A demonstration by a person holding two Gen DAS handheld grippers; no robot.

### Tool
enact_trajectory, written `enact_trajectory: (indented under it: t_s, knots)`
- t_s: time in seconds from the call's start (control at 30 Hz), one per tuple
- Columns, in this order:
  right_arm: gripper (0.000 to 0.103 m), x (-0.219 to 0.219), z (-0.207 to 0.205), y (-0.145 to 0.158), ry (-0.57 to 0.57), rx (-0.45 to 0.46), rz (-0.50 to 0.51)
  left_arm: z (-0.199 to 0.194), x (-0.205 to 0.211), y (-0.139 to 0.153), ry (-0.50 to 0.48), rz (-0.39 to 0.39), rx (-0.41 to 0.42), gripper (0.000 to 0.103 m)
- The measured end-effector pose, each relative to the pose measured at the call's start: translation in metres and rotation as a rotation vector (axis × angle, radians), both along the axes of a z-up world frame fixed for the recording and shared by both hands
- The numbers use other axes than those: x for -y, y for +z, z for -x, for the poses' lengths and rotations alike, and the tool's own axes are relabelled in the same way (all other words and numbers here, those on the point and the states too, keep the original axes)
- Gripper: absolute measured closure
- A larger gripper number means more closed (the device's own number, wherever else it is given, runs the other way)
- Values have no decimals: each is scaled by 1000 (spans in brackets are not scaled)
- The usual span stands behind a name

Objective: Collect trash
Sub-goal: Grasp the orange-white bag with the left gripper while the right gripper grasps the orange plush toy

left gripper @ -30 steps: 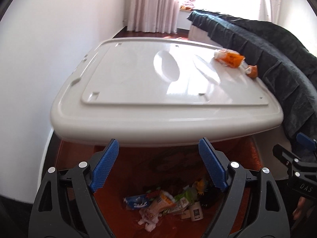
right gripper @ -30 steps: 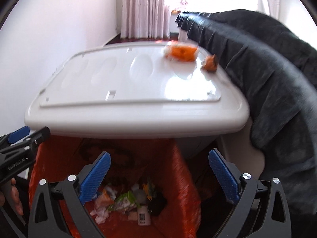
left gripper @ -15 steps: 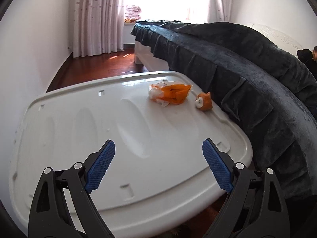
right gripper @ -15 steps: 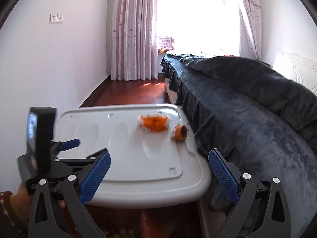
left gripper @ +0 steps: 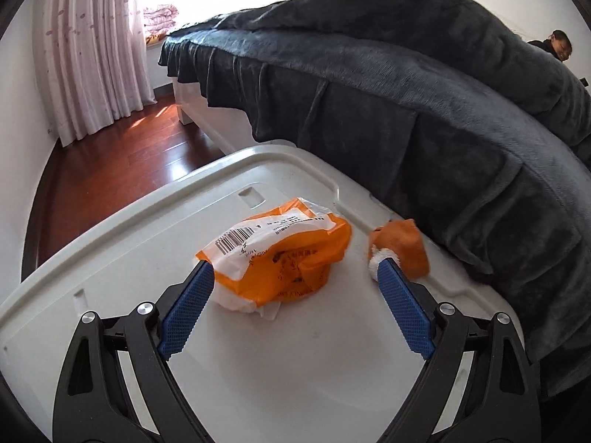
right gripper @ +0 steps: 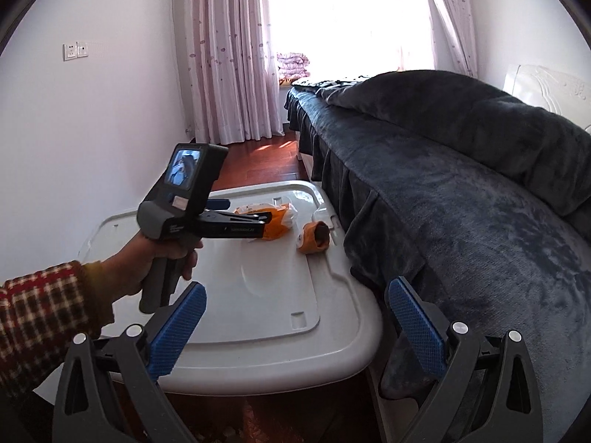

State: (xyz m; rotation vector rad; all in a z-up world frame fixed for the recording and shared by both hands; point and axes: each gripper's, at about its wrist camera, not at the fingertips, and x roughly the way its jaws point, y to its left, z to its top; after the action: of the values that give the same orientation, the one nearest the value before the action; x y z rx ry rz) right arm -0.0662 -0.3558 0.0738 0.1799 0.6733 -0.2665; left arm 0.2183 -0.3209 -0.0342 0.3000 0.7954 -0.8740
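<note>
Orange wrapper (left gripper: 280,254) half behind spread left claw (left gripper: 295,280); right claw (right gripper: 295,317) spread, empty.

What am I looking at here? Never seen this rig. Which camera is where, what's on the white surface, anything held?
There is no robot. A person holds a handheld two-finger gripper in each hand, and each gripper carries a fisheye camera that looks out along its own blue-padded fingers.

The left wrist view looks down past the left gripper, which is open, with its fingers either side of an orange plastic package but not closed on it. Beside that lies a smaller orange scrap. Both rest on a white plastic lid next to a bed with a dark blanket.

The right wrist view sits further back. The right gripper is open and empty, and this view shows the person's left hand holding the other gripper over the lid.

Nothing is held yet.
</note>
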Motion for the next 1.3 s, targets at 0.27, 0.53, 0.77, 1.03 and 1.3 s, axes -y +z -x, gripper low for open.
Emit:
enact_trajectory:
  t_s: [0.27,0.53,0.77,1.03,1.3]
  knots:
    - [5,8,1,-2,-4,0,-67,-28,31,-24,-49,-45,12,15]
    - [5,5,-3,-5,3,-11,-65,-38,37,-34,81,-85,7,50]
    - [5,13,-4,-7,-34,-17,-37,-26,17,-30,196,-48,2,71]
    - [5,20,-30,-30,-43,-104,-30,0,-30,-23,272,-10,-6,75]
    - [5,14,-100,-62,20,-193,66,31,-83,-3,340,26,35,75]
